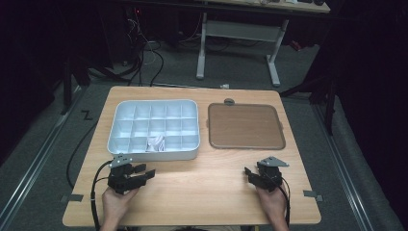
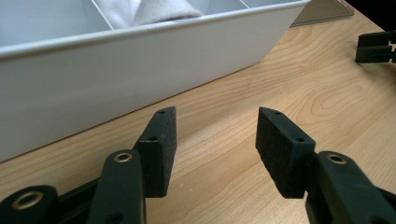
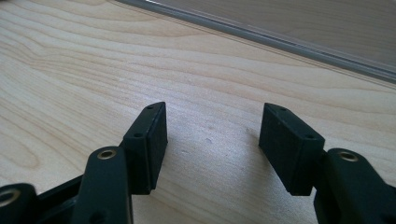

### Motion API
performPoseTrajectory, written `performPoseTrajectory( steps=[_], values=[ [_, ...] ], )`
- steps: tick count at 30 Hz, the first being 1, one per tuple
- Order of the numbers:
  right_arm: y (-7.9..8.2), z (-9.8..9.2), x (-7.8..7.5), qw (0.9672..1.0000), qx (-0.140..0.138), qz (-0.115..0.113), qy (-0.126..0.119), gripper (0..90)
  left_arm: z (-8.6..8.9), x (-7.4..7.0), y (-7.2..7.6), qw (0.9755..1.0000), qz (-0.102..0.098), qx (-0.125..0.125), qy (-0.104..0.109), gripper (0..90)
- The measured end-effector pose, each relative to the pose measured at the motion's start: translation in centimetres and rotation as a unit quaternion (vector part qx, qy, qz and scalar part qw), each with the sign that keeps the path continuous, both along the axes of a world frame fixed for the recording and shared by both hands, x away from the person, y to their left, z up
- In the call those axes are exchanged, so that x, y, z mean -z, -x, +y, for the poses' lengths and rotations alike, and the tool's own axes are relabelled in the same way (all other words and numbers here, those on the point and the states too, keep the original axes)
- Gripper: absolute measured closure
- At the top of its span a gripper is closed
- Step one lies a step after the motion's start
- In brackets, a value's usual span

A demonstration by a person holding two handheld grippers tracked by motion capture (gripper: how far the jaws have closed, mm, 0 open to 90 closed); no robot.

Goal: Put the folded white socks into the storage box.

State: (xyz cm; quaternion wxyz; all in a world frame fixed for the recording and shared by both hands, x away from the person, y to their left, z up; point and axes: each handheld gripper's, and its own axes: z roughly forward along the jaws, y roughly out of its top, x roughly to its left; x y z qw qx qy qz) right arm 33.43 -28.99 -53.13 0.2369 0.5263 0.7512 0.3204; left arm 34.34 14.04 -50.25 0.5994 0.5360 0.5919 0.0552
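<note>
On the tabletop (image 1: 202, 187), near its front edge, both tongs are resting in the person's hands, well apart from each other. The left tongs (image 1: 146, 172) are sitting just in front of the white tray (image 1: 144, 153), pointing to the right along its front wall. The right tongs (image 1: 248, 172) are lying in front of the brown lid (image 1: 245, 126), a short way off from it.

The high view is giving the whole layout: the tray divided into many compartments, with a white crumpled thing (image 1: 156, 143) lying in one compartment of the front row, just beyond the left tongs. The lid is lying flat to the right of the tray.

The left gripper view is showing the left tongs (image 2: 215, 135) with jaws spread wide and nothing between them, only bare wood. The tray's front wall (image 2: 140, 79) is rising close ahead and to the left, and the white thing (image 2: 149, 11) is peeking over its rim. The other tongs are showing as a dark tip (image 2: 376, 46) at the far right.

The right gripper view is showing the right tongs (image 3: 212, 133) likewise wide open and holding nothing, with the lid's edge (image 3: 280, 39) running across ahead.
</note>
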Motion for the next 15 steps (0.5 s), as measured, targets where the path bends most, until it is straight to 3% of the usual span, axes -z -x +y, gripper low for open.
performPoseTrajectory(
  steps=[15],
  values=[
    [0.0,0.0,0.0,1.0000,0.000,0.000,0.000,42.3,-0.6,1.4,-0.7,0.9999,0.005,-0.009,-0.009,48.5]
  ],
)
